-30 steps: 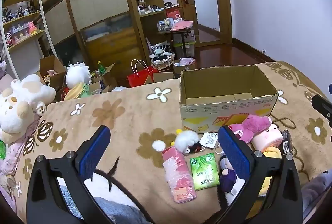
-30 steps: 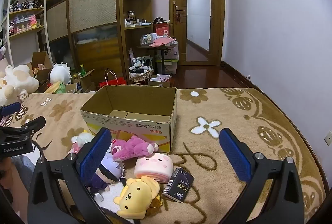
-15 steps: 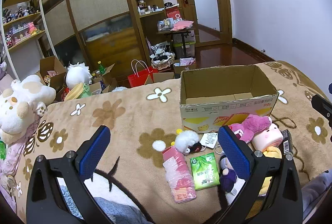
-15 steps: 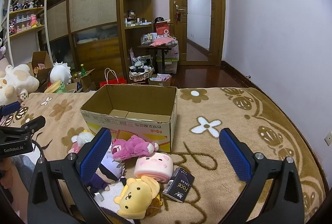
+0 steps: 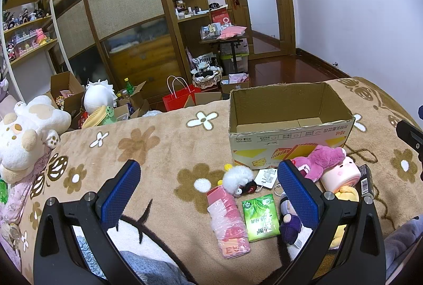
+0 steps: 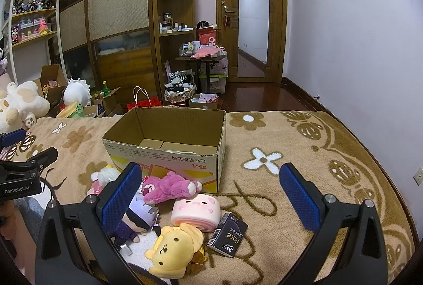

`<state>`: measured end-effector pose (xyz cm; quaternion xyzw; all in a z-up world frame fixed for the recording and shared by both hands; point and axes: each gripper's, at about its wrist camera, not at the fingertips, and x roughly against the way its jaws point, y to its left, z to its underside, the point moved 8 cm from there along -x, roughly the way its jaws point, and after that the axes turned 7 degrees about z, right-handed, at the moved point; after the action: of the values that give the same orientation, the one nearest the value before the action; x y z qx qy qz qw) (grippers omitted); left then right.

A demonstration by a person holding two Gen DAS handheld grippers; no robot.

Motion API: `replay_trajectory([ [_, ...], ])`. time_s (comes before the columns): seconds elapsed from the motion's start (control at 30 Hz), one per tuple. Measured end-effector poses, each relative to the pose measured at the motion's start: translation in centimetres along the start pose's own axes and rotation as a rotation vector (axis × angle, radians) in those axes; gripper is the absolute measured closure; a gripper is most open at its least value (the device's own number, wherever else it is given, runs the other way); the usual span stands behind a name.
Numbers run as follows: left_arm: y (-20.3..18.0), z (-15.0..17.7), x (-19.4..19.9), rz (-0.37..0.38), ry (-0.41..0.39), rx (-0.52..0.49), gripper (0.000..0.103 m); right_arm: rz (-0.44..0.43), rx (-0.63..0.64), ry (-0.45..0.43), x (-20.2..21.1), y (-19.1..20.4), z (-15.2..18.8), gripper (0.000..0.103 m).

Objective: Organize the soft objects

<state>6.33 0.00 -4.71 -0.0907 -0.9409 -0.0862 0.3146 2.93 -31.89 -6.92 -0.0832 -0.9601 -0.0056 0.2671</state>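
Nothing moved: fluffy magenta bear plush (image 6: 169, 187) lying beside box (image 6: 169, 153), both grippers' fingers (image 5: 120, 195) spread.

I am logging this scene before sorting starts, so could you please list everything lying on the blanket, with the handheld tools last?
open cardboard box: one, brown, nothing visible inside, mid-blanket
magenta plush bear: one, lying against the box front
pink roll-cake plush: one, in front of the bear
yellow bear plush: one, nearest the camera
purple-haired doll: one, left of the yellow bear
white fluffy plush: one, left of the box front
black tissue pack: one, right of the roll-cake
green tissue pack: one, beside the pink pack
pink wrapped pack: one, left of the green pack
brown floral blanket: one, beneath everything
left gripper: jaws open, holding nothing
right gripper: jaws open, holding nothing
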Motion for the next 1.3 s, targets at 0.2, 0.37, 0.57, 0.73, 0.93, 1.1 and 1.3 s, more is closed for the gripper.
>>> replay_trajectory([
  [0.2,0.00,-0.01,-0.04,0.001,0.002,0.000,0.001,0.001,0.001,0.001,0.00,0.02,0.00,0.000],
  [0.37,-0.02,0.00,-0.03,-0.001,0.001,0.000,0.001,0.000,0.001,0.001,0.00,0.00,0.03,0.000],
  [0.57,-0.01,0.01,-0.03,-0.001,0.001,0.000,0.001,0.000,0.001,0.002,-0.03,0.00,0.05,0.000],
  [0.73,-0.02,0.02,-0.03,-0.001,0.001,0.000,0.001,0.000,0.002,0.002,-0.08,0.02,0.05,0.000],
  [0.93,-0.02,0.02,-0.03,-0.001,0.001,0.000,0.001,0.000,0.002,0.003,-0.13,0.03,0.10,0.000],
  [1.1,-0.03,0.02,-0.04,-0.001,0.002,-0.001,0.001,0.001,0.002,0.004,-0.22,0.07,0.15,0.000],
  [1.3,-0.04,0.03,-0.06,-0.001,0.003,-0.001,0.001,0.014,0.002,-0.007,-0.10,-0.13,-0.01,0.000],
])
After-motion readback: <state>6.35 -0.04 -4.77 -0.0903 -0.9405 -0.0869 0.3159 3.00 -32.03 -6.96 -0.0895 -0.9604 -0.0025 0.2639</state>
